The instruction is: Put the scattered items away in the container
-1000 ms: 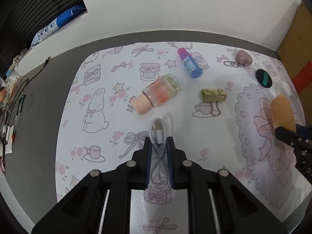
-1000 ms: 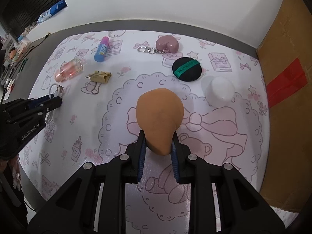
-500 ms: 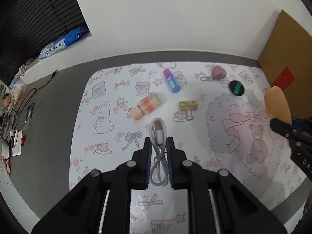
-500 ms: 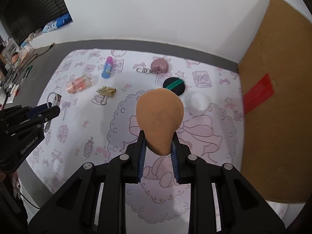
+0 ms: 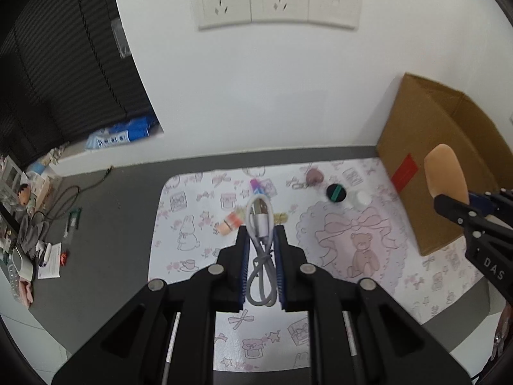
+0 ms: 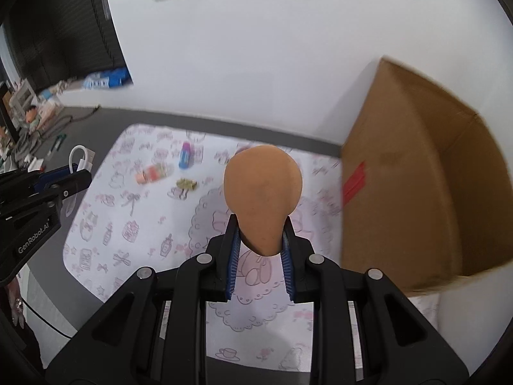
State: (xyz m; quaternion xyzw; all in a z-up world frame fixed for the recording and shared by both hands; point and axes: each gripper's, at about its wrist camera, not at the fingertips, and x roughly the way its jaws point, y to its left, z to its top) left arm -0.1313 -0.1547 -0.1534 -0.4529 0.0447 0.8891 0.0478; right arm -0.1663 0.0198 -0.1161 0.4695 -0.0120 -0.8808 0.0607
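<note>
My left gripper (image 5: 260,234) is shut on a coiled white USB cable (image 5: 260,224), held high above the patterned mat (image 5: 368,276). My right gripper (image 6: 260,227) is shut on an orange makeup sponge (image 6: 263,192), also high above the mat and left of the open cardboard box (image 6: 426,199). The box (image 5: 429,160) stands at the mat's right edge. On the mat lie a pink clear bottle (image 6: 152,172), a blue-purple tube (image 6: 186,157), a gold binder clip (image 6: 187,184), a pink heart keychain (image 5: 313,176), a black puff (image 5: 335,192) and a white round lid (image 5: 362,197).
A white wall with sockets (image 5: 275,0) stands behind the grey table (image 5: 105,224). Cables, papers and clutter (image 5: 32,224) lie at the far left. Each gripper shows at the edge of the other's view, the right one (image 5: 474,221) beside the box.
Both grippers have risen well above the mat with their loads. The cardboard box has come into fuller view on the right, and the right gripper is closer to it.
</note>
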